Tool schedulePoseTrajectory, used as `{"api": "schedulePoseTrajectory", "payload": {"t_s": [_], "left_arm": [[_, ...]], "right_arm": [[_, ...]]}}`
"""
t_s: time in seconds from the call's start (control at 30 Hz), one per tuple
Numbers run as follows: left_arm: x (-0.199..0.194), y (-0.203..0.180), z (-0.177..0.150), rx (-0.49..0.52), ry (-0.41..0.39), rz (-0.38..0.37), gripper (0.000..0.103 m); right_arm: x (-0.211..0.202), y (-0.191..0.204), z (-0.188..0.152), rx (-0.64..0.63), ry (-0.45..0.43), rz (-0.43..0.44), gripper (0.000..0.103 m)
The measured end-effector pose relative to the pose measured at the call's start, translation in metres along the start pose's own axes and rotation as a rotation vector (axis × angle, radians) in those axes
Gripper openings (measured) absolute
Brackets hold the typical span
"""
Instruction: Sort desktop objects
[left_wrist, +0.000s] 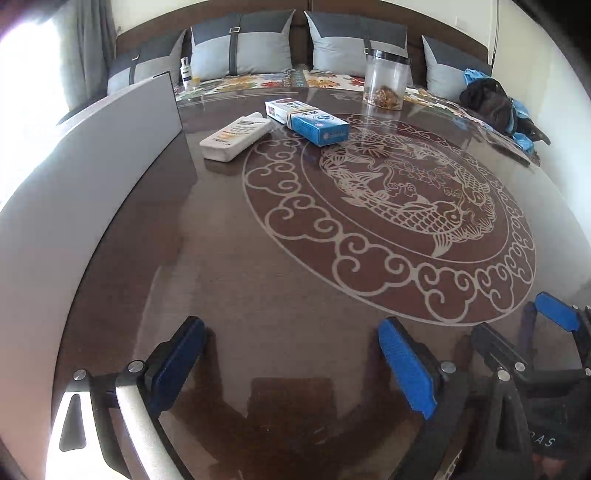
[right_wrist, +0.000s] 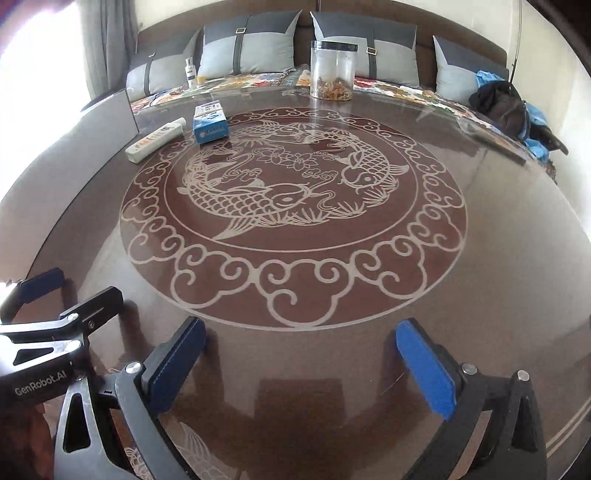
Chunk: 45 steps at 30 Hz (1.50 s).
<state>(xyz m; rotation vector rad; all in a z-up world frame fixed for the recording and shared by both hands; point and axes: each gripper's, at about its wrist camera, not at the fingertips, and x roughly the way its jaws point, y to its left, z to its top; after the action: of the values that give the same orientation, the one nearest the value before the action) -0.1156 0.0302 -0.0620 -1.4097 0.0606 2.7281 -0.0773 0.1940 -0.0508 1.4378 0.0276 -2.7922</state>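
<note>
Both grippers hang over the near edge of the glass table (left_wrist: 229, 258). The left gripper (left_wrist: 291, 354) and the right gripper (right_wrist: 301, 354) each stand wide apart, holding nothing. At eleven o'clock lie a white tube (left_wrist: 236, 138) and, touching it, a blue box (left_wrist: 319, 127); a clear jar (left_wrist: 386, 79) stands at twelve.
</note>
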Motion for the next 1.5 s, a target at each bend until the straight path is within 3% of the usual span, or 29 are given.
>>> {"api": "schedulePoseTrajectory", "payload": {"t_s": [0.07,1.03,1.27,1.5], "left_arm": [[0.005,0.000,0.004,-0.007,0.002,0.003,0.103],[0.004,-0.001,0.003,-0.008,-0.001,0.004,0.103],[0.014,0.010,0.017,0.129,0.013,-0.090,0.103],[0.028,0.038,0.036,0.126,0.003,-0.091,0.103]], "right_arm": [[0.001,0.000,0.001,0.000,0.000,0.001,0.103],[0.000,0.000,0.001,0.000,0.000,0.001,0.103],[0.001,0.000,0.002,-0.001,0.000,0.000,0.103],[0.001,0.000,0.002,-0.001,0.000,0.000,0.103]]}}
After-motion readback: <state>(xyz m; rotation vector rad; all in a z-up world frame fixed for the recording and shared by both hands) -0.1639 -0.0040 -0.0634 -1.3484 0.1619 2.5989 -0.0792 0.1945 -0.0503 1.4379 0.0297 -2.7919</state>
